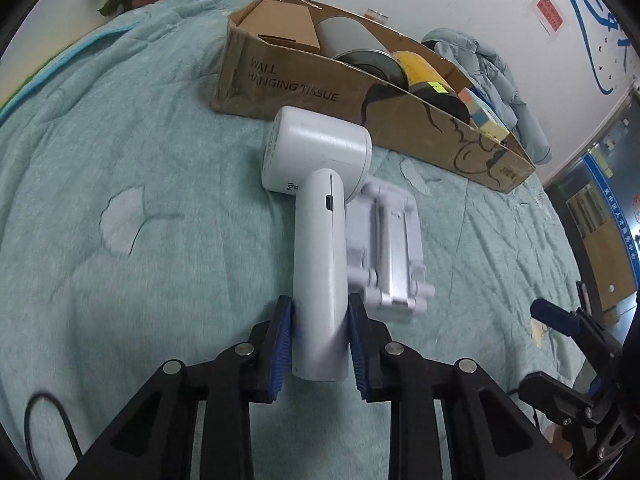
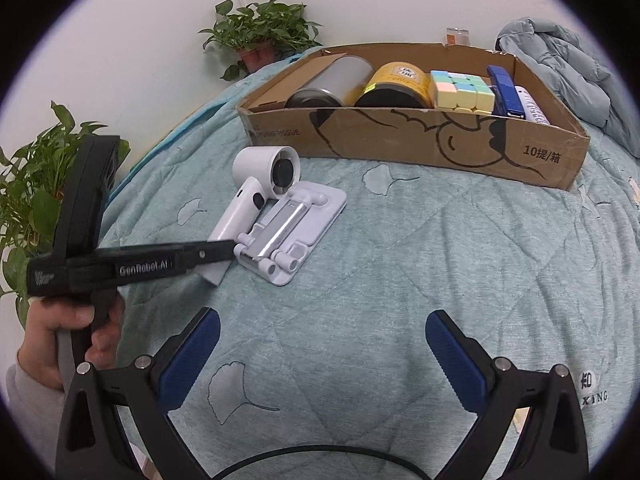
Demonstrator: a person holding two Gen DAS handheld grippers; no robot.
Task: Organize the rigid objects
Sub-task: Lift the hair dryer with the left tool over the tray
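Observation:
A white handheld appliance (image 1: 316,152) with a round head lies on the teal bedspread, its handle pointing toward me. My left gripper (image 1: 318,312) is shut on that handle, the blue pads pressing both sides. In the right wrist view the same appliance (image 2: 264,176) lies beside a white folding phone stand (image 2: 296,228), and the left gripper (image 2: 224,252) reaches in from the left. The phone stand (image 1: 390,248) touches the appliance's right side. My right gripper (image 2: 322,320) hangs open over bare bedspread, nothing between its fingers. Behind stands a cardboard box (image 2: 400,136).
The box (image 1: 360,108) holds a grey canister (image 2: 340,80), a yellow tin (image 2: 400,80), a pastel cube (image 2: 464,88), a blue stapler (image 2: 506,88) and a white bottle. Potted plants (image 2: 260,32) stand at the left and back. A padded jacket (image 2: 560,64) lies at the right.

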